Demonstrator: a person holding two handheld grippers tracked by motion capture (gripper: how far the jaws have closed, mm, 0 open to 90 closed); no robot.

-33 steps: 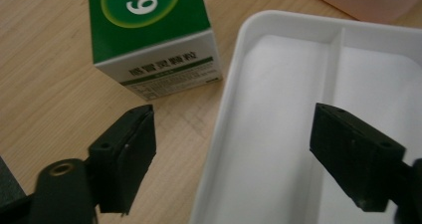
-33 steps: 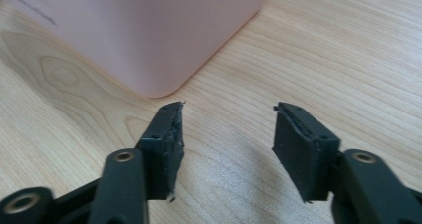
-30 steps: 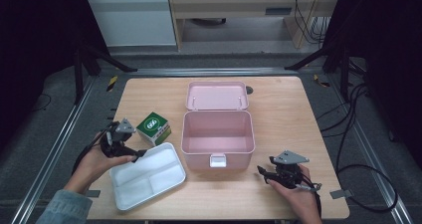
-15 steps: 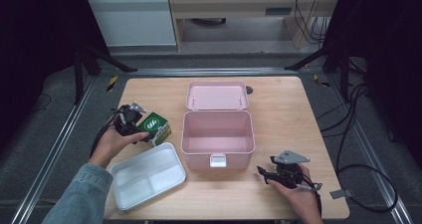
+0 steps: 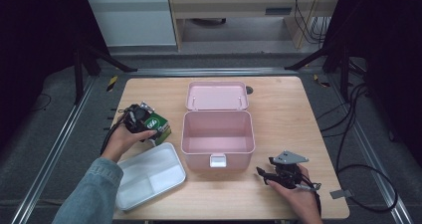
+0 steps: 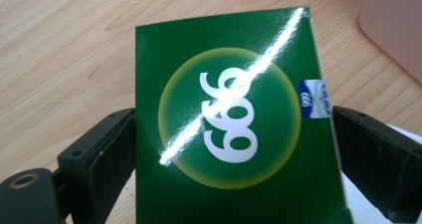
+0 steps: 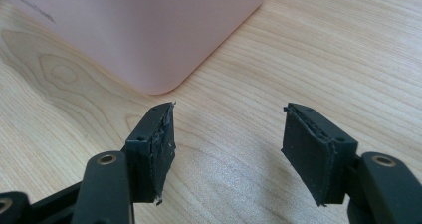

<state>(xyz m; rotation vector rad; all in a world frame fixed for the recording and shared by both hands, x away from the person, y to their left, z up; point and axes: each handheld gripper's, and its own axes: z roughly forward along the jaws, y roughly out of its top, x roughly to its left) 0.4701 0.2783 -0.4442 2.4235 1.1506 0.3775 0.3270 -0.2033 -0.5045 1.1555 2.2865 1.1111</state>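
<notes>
Wooden desk (image 5: 278,104), open pink box (image 5: 217,134) at centre with lid (image 5: 217,95) behind, white divided tray (image 5: 149,181) front-left, green carton (image 6: 234,134) left of box, bracketed by left claw (image 6: 234,154), grip unclear, right claw (image 7: 226,149) empty, gaping, near box corner.

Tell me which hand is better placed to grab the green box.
Left. The left claw already straddles the green box, one jaw at each side. The right claw stands open over bare wood by the pink case, on its far side from the box.
</notes>
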